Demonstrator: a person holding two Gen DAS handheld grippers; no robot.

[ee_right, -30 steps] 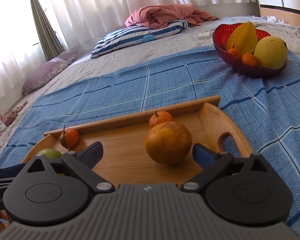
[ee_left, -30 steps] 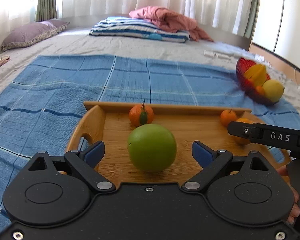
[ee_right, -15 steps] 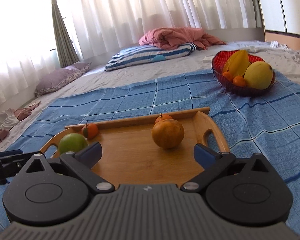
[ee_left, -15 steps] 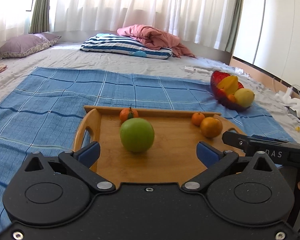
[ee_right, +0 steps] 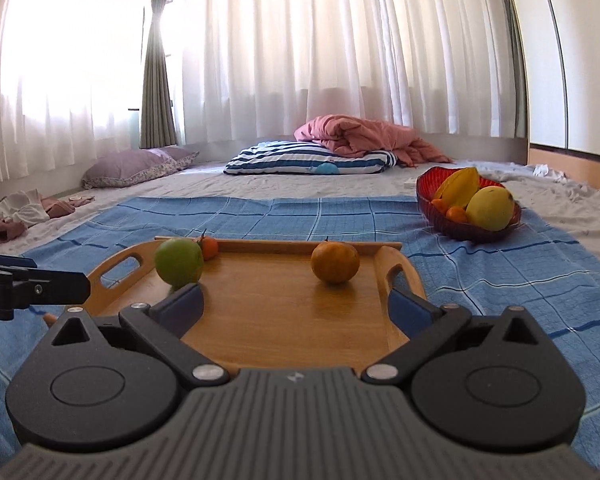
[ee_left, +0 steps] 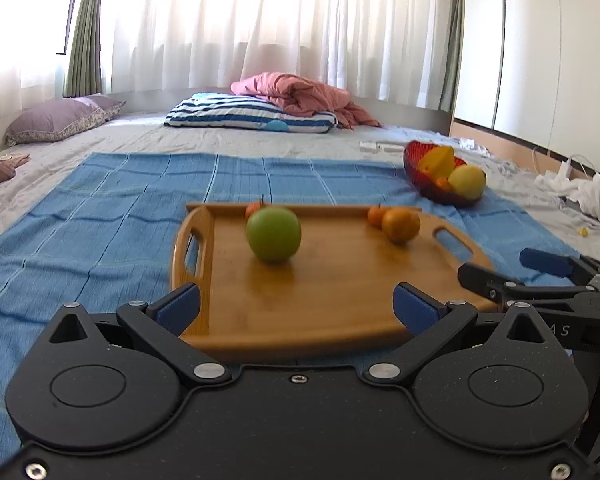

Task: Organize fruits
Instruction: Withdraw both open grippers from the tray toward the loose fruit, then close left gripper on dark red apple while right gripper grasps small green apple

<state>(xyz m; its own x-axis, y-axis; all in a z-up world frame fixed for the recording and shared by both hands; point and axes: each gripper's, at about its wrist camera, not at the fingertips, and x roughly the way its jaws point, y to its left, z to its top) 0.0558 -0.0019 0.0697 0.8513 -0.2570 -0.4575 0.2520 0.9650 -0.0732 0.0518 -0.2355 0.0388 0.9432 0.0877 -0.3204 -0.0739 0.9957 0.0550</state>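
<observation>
A wooden tray (ee_left: pixel 340 300) (ee_right: pixel 276 312) lies on a blue checked cloth. On it sit a green apple (ee_left: pixel 273 233) (ee_right: pixel 179 261), a large orange (ee_left: pixel 401 225) (ee_right: pixel 335 261) and two small tangerines, one behind the apple (ee_left: pixel 253 209) (ee_right: pixel 209 247) and one beside the orange (ee_left: pixel 376 216). My left gripper (ee_left: pixel 298 308) stands open over the tray's near edge, holding nothing. My right gripper (ee_right: pixel 296 306) is open too, empty, short of the orange. A red bowl (ee_left: pixel 440 192) (ee_right: pixel 466 230) with yellow fruit stands at the far right.
The blue cloth (ee_left: pixel 100 216) covers a grey bed sheet. A striped pillow (ee_left: pixel 252 114), a pink quilt (ee_left: pixel 304 96) and a purple pillow (ee_left: pixel 60 118) lie at the back. White clutter (ee_left: pixel 584 192) sits at the right edge. Curtains close off the far side.
Both grippers have drawn back from the tray and risen slightly. The apple and the orange, earlier between the fingers, now lie farther ahead on the tray. Both jaws stayed open.
</observation>
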